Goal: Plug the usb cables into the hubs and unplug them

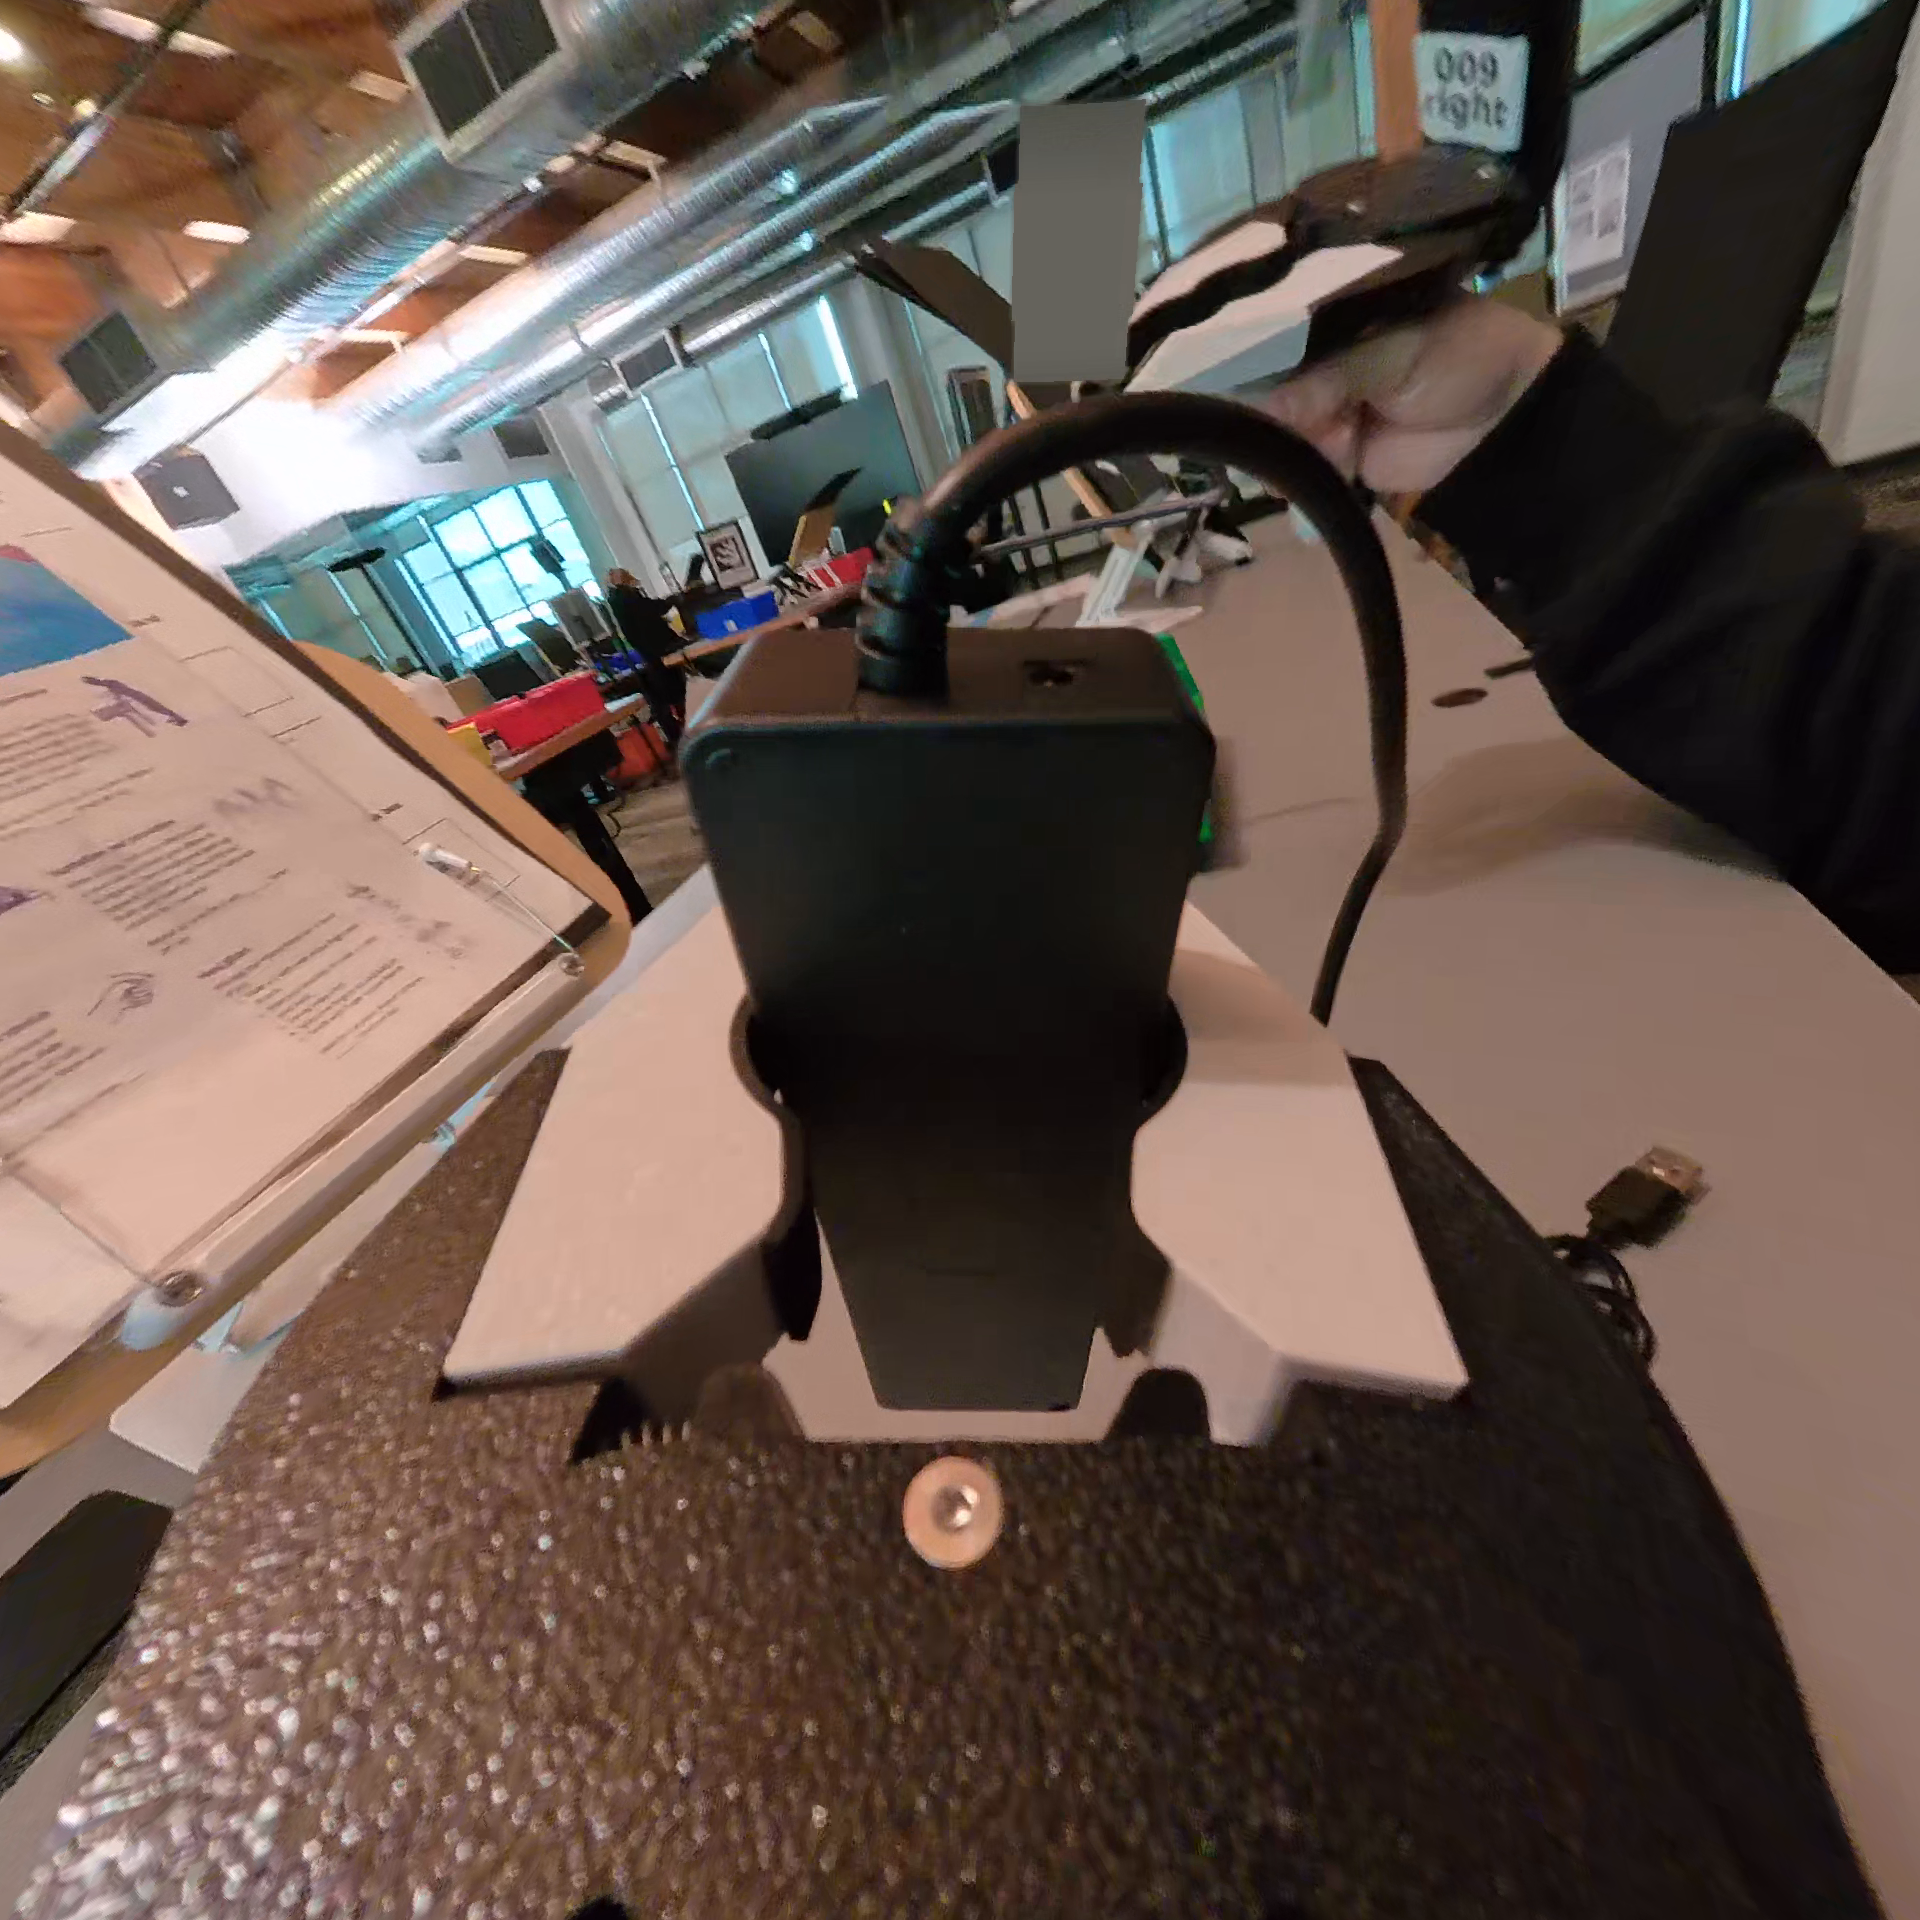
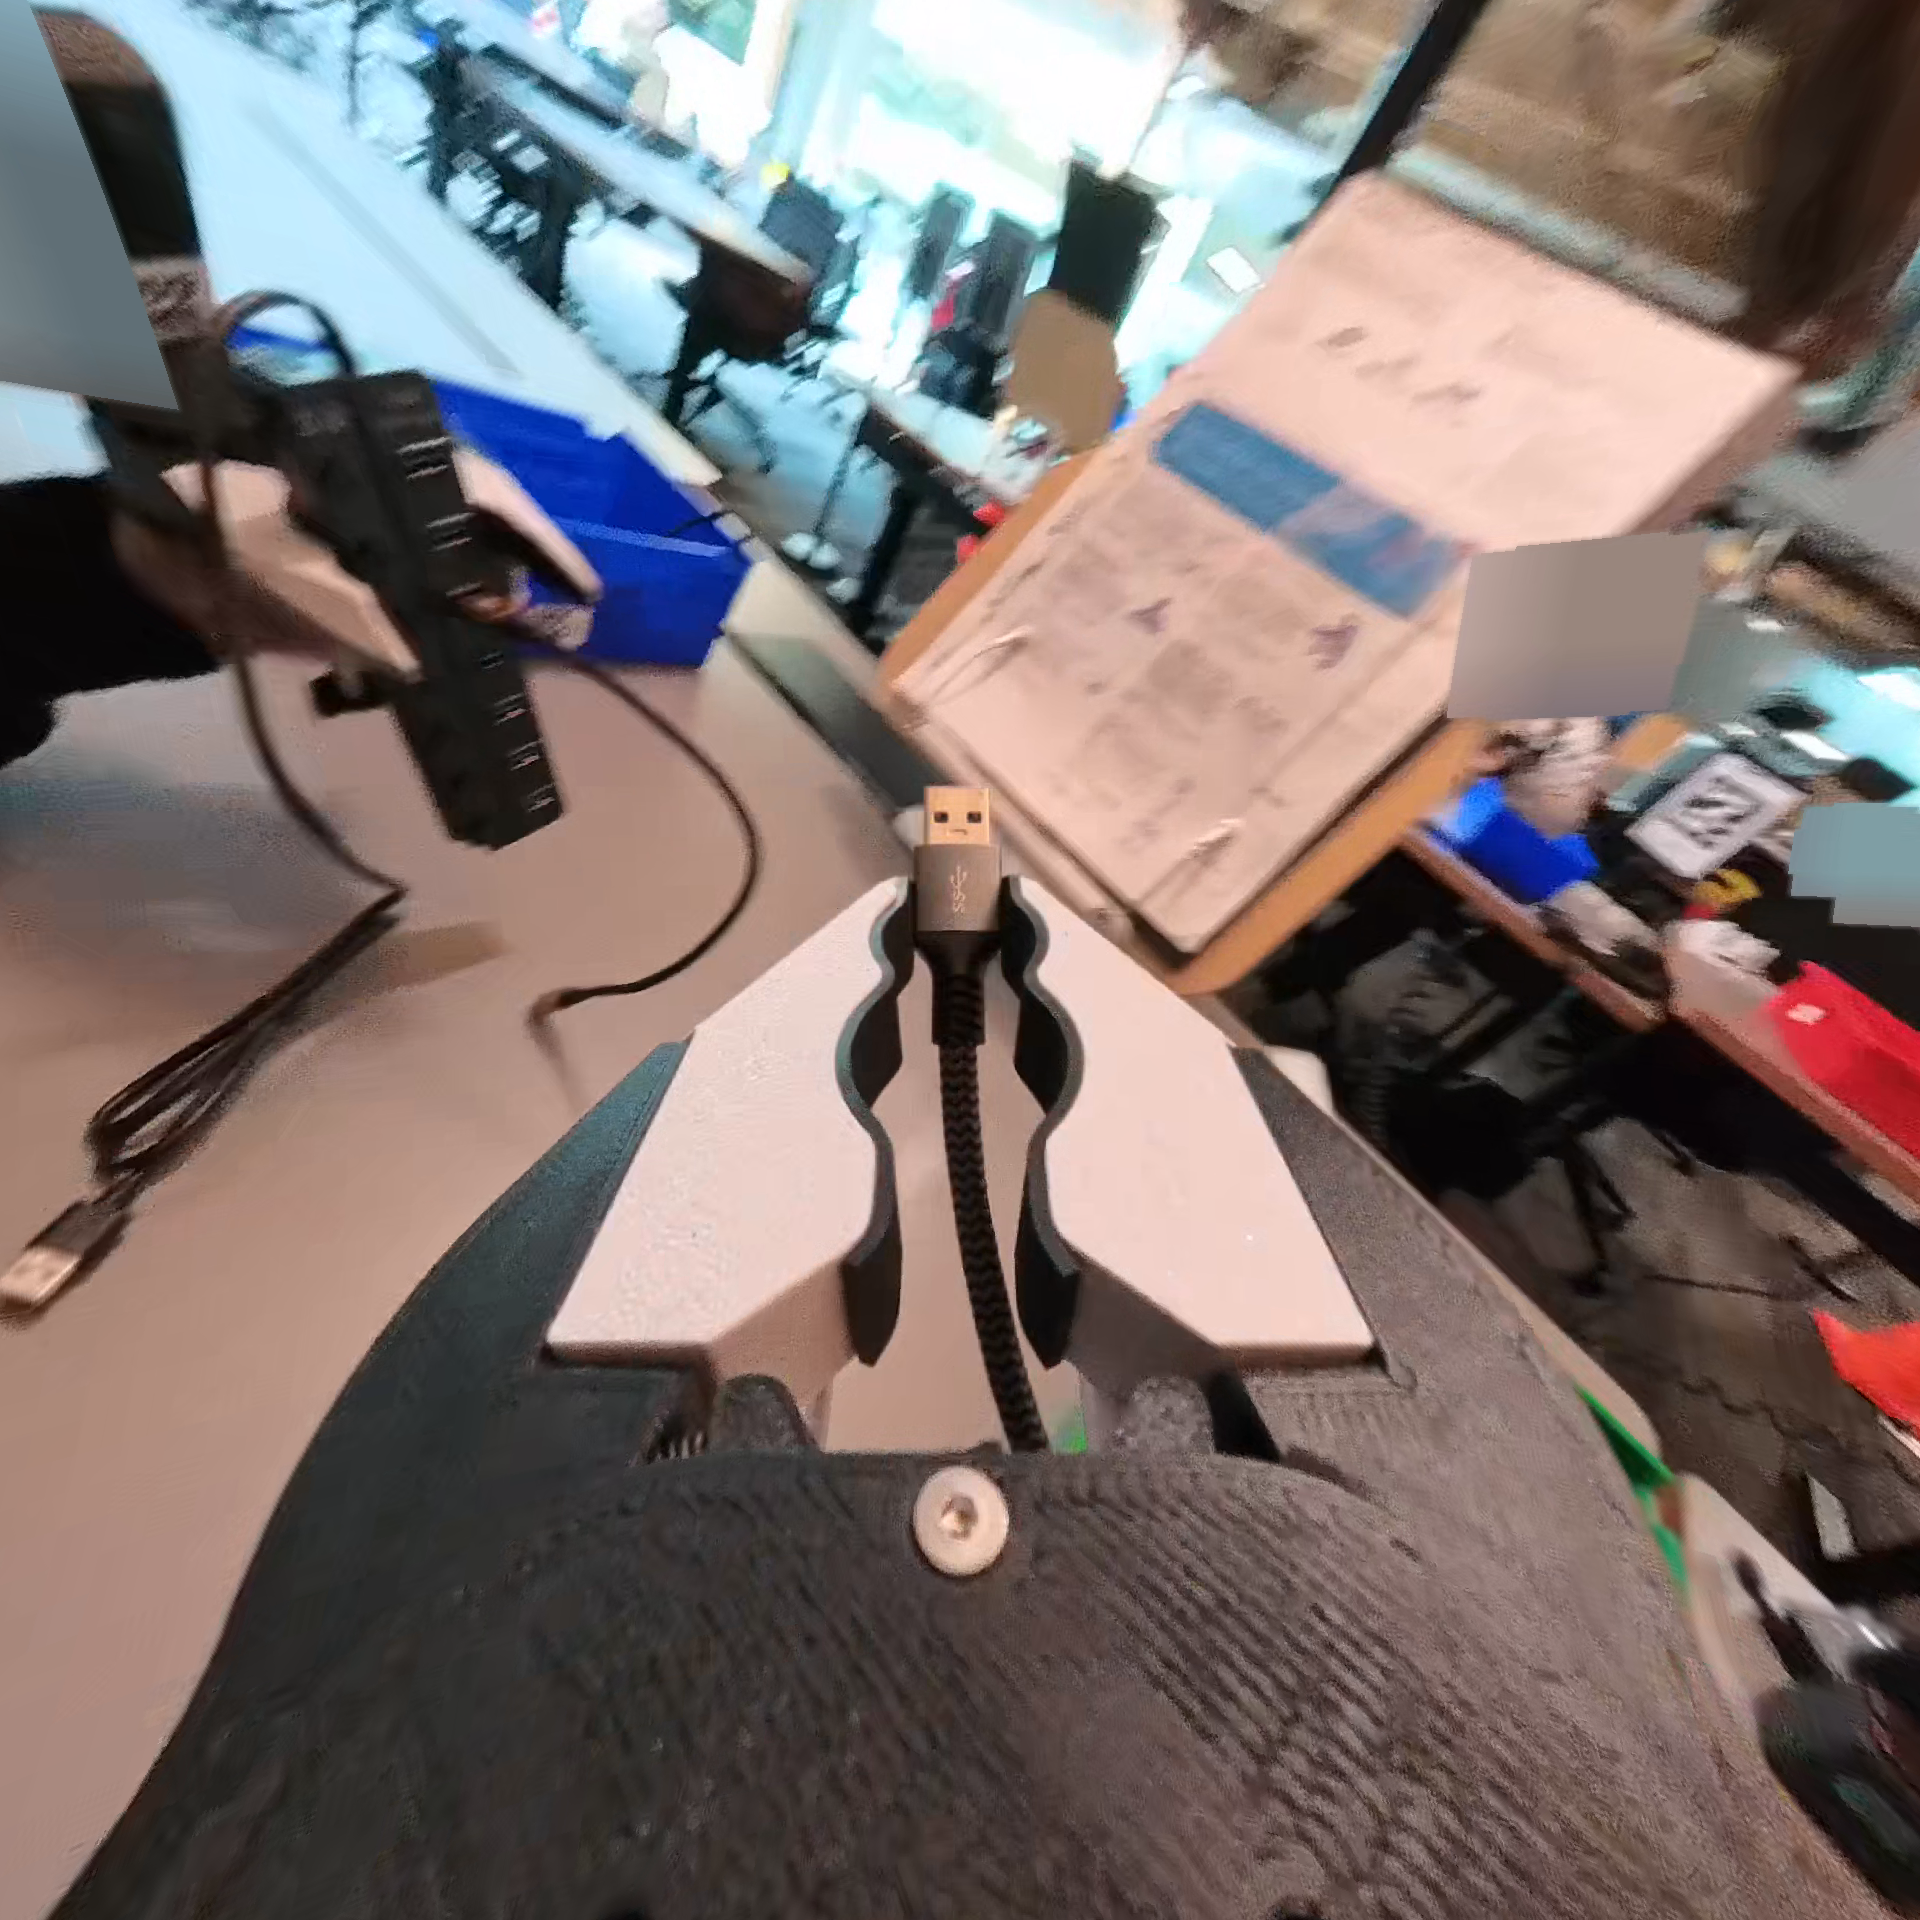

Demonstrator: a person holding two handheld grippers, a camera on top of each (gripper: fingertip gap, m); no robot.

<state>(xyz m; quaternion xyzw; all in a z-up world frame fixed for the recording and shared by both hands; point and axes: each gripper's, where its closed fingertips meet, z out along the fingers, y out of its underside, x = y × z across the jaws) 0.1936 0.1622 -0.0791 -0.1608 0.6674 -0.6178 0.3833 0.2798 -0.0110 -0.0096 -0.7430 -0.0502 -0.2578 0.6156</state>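
My left gripper (image 1: 956, 1039) is shut on a black USB hub (image 1: 945, 862) and holds it upright above the table. The hub's thick black cord (image 1: 1371, 665) arcs from its top down to the right. In the right wrist view the hub (image 2: 436, 613) shows at the left, with a row of ports facing me. My right gripper (image 2: 958, 914) is shut on a braided USB cable (image 2: 971, 1122); its metal plug (image 2: 958, 816) points forward past the fingertips, apart from the hub. The right gripper also shows in the left wrist view (image 1: 1278, 281), at the top right, held in a hand.
A thin black cable with a USB plug (image 1: 1647, 1190) lies loose on the grey table (image 1: 1558, 935); it also shows in the right wrist view (image 2: 52, 1262). A slanted board with printed sheets (image 1: 208, 883) stands at the table's edge. Blue bins (image 2: 623, 540) stand behind the hub.
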